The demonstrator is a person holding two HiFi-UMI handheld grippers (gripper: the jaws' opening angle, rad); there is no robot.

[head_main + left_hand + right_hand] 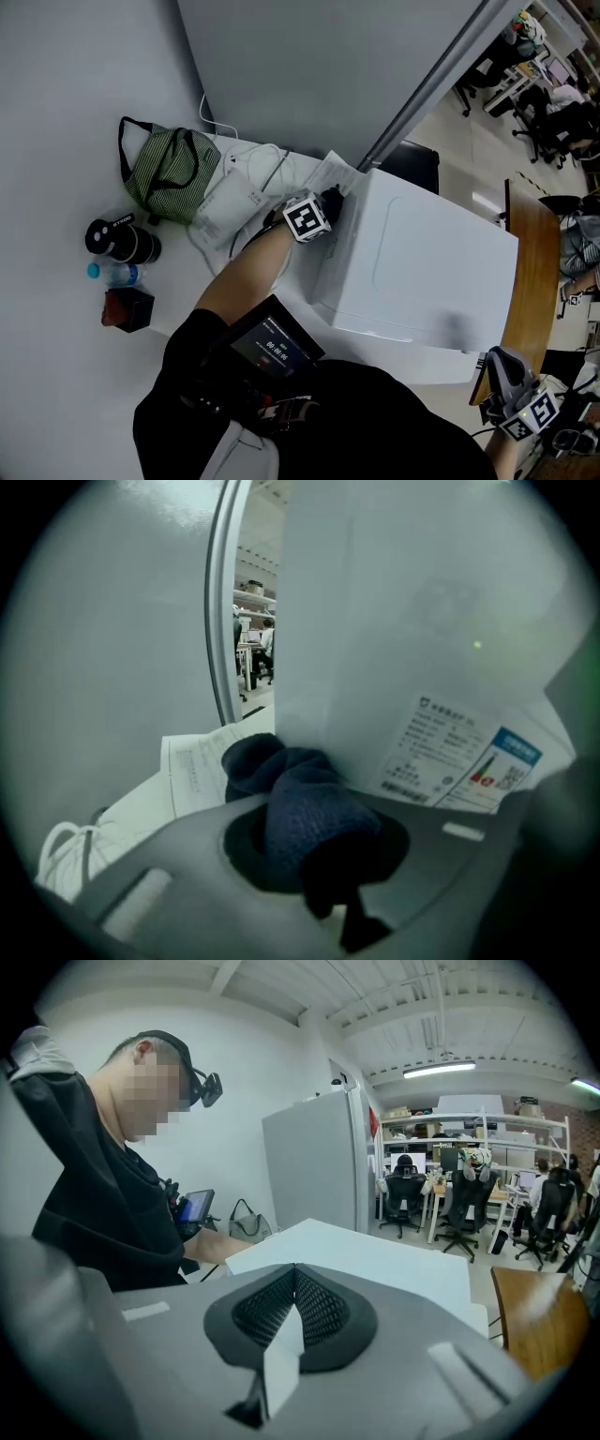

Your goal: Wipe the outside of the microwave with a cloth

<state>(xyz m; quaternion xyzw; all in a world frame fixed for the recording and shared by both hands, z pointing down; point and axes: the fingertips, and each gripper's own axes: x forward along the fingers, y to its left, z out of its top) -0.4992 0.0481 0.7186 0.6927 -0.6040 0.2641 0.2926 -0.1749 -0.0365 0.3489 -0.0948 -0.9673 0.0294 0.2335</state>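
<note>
The white microwave stands on a white table, and its top also shows in the right gripper view. My left gripper is at the microwave's back left corner, shut on a dark blue cloth. The cloth presses against the microwave's side wall, just left of its printed labels. My right gripper hangs off the front right of the microwave, apart from it. Its jaws are shut with nothing between them.
Left of the microwave lie papers, a white cable and a green striped bag. A black cylinder, a water bottle and a dark box stand nearer. A grey partition rises behind, a wooden desk to the right.
</note>
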